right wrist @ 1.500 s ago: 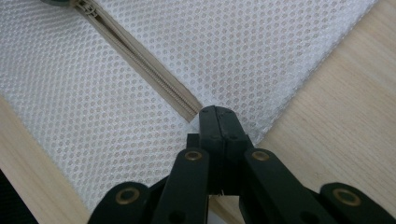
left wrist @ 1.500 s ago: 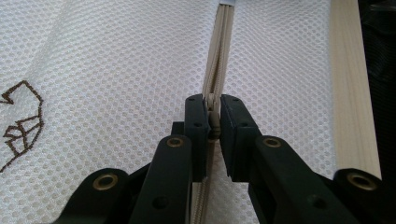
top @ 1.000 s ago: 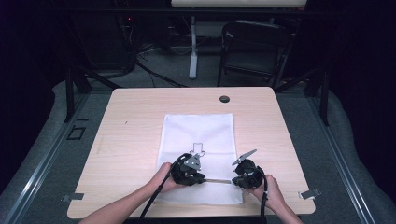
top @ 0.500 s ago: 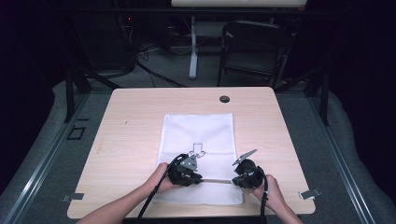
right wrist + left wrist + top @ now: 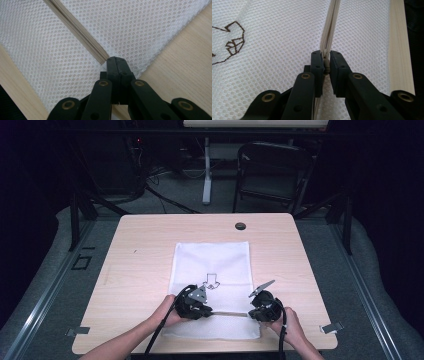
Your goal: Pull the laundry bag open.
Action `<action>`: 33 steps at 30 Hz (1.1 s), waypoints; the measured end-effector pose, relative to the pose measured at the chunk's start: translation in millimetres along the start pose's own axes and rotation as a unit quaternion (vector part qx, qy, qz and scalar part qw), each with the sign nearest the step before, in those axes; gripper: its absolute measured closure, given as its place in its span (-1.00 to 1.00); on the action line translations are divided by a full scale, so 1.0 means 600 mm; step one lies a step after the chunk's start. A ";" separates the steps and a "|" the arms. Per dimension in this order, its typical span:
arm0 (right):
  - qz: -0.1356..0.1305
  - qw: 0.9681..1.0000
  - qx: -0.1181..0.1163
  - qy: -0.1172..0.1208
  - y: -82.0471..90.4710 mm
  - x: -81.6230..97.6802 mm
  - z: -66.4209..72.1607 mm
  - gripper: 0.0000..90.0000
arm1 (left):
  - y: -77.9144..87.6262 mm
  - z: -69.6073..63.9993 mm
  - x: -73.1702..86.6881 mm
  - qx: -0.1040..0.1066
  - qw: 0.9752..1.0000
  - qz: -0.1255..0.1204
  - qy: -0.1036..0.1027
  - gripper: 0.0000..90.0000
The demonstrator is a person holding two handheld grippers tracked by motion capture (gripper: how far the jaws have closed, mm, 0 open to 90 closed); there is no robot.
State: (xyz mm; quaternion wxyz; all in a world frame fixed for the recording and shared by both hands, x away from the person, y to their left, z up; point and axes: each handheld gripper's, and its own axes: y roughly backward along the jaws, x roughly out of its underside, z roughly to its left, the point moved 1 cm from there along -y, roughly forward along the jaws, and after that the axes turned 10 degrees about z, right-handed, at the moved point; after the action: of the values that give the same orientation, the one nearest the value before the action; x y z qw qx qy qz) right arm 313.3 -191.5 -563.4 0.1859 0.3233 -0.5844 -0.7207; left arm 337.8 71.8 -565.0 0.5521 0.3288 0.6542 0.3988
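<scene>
Two grippers work at the near end of a white mesh bag that lies flat on the wooden table, well clear of the round grommet hole by the far edge. Beyond the table stand a folding chair and loose cables on the floor. From above, the left gripper and right gripper sit at either end of the bag's zipper, but the hands hide the jaws. Close up, the left gripper is clamped on the beige zipper pull, beside a brown stitched outline. The right gripper is pinched tight on the bag's edge where the zipper ends.
</scene>
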 end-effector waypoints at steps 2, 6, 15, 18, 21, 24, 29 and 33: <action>0.001 1.000 -0.001 0.001 0.000 0.000 0.000 1.00 | 0.001 0.001 0.004 0.000 1.000 -0.001 0.002 0.82; -0.001 1.000 0.001 0.000 0.000 0.000 0.000 1.00 | 0.004 0.000 0.008 0.002 1.000 0.002 0.000 0.82; 0.001 1.000 0.001 0.003 0.000 0.000 -0.001 1.00 | 0.010 0.005 0.024 0.001 1.000 0.001 0.009 0.82; 0.000 1.000 0.000 -0.001 0.000 0.000 0.000 1.00 | 0.015 0.007 0.033 -0.001 1.000 0.005 0.015 0.82; 0.002 1.000 -0.001 0.000 0.000 0.000 0.000 1.00 | 0.019 0.008 0.039 -0.002 1.000 0.003 0.019 0.82; 0.002 1.000 -0.001 0.001 0.000 0.000 0.000 1.00 | 0.022 0.008 0.043 -0.001 1.000 0.000 0.021 0.82; 0.003 1.000 0.002 0.002 0.001 0.000 -0.001 1.00 | 0.022 0.008 0.044 0.000 1.000 0.004 0.018 0.82; 0.003 1.000 0.002 0.002 0.001 0.000 -0.001 1.00 | 0.027 0.009 0.054 -0.006 1.000 0.008 0.025 0.82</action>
State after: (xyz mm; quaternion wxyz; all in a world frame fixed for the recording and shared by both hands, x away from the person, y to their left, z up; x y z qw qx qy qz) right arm 313.6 -192.1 -563.1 0.1887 0.3234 -0.5862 -0.7184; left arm 337.3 108.6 -566.2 0.5344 0.3212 0.6625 0.4151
